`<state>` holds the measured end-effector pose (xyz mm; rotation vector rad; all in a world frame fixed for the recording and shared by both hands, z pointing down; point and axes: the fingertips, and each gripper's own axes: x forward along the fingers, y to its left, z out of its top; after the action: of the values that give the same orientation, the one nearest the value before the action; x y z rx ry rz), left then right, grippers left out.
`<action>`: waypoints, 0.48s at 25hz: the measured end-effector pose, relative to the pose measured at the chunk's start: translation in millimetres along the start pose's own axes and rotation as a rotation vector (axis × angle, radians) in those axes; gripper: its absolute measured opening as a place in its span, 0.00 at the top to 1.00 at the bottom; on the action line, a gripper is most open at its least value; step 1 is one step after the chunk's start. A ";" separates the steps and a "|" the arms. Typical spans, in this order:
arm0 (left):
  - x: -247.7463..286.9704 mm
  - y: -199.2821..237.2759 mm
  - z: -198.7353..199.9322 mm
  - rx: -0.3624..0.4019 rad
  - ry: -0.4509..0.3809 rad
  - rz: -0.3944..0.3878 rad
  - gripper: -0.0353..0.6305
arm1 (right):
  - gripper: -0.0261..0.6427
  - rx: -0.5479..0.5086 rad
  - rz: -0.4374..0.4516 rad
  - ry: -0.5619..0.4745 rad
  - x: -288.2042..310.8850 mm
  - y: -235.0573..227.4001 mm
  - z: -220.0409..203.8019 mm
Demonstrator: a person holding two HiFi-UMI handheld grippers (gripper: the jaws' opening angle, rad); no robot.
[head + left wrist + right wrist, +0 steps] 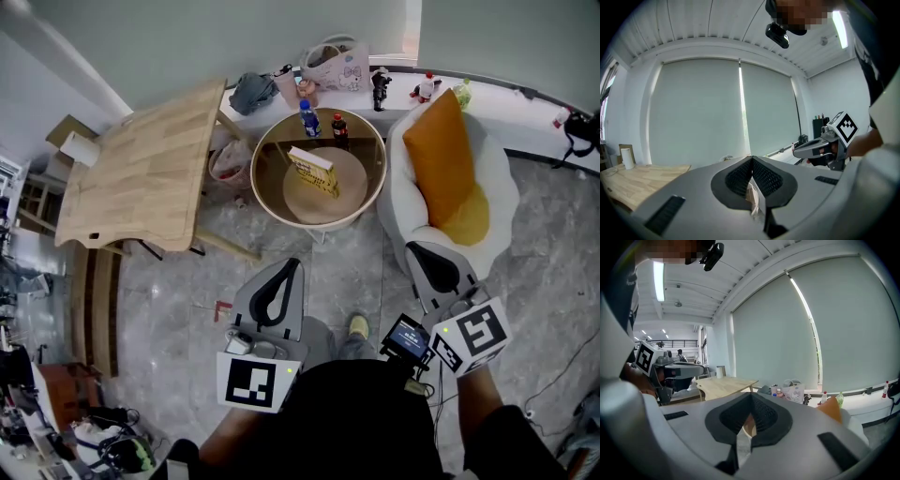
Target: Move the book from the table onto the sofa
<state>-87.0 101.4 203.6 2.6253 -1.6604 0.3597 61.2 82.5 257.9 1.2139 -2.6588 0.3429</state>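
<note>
A yellow book (314, 171) stands upright on the round table's wooden top (319, 211). Two bottles (308, 119) stand at that table's far rim. To its right is the white sofa chair (497, 187) with an orange cushion (441, 155) on it. My left gripper (294, 265) is held over the floor in front of the round table, its jaws shut and empty; in its own view the tips (752, 160) meet. My right gripper (415, 248) hangs just before the sofa chair's front edge, also shut with nothing in it (751, 397).
A large light-wood table (141, 169) stands at the left, its legs reaching toward the round table. A window ledge (394, 89) at the back carries a bag (336, 66) and small items. Cables lie on the tiled floor at the right (562, 375).
</note>
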 end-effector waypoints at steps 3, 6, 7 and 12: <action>-3.4 1.0 2.3 0.007 -0.009 0.007 0.94 | 0.95 -0.011 0.002 -0.008 -1.1 3.2 1.7; -7.3 0.3 3.8 0.013 -0.016 0.010 0.94 | 0.95 -0.020 0.001 -0.012 -4.1 6.1 2.0; -8.0 -0.1 4.5 0.016 -0.018 0.010 0.94 | 0.95 -0.022 0.000 -0.012 -5.1 6.5 1.9; -14.9 0.4 7.5 0.017 -0.025 0.014 0.94 | 0.95 -0.019 -0.002 -0.016 -8.1 11.4 2.9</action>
<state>-92.0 113.5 193.3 2.6416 -1.6918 0.3445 57.5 94.7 251.5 1.2182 -2.6678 0.3078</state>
